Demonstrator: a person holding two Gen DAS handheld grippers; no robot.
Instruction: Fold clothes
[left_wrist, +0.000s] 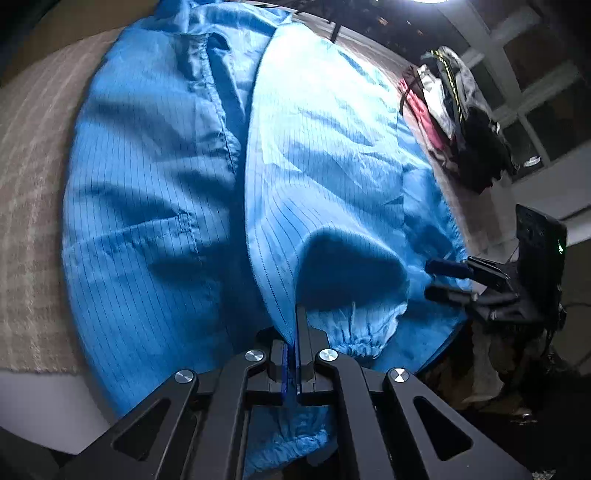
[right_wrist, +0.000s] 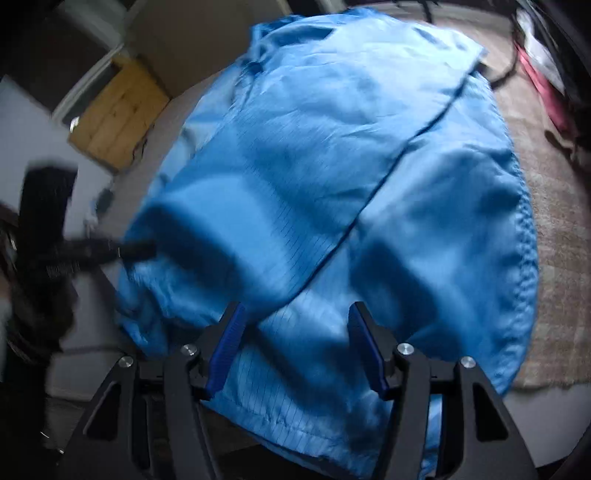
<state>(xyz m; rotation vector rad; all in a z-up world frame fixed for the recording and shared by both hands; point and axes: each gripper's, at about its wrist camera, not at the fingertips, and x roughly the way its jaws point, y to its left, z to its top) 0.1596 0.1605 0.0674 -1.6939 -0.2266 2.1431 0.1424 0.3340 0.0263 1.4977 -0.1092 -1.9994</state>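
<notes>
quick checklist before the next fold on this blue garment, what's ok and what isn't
1. Left gripper shut on the blue garment: ok, fabric is pinched between its pads.
2. Right gripper has a hold: not ok, its jaws stand open over the cloth.
3. Elastic cuff tucked flat: not ok, it bunches beside the left gripper.
4. Garment lies on the beige blanket: ok for most of it; the near hem hangs past the edge.
5. Pile of other clothes apart from the garment: ok.
6. Folded panel smooth: cannot tell, the right view is blurred.
</notes>
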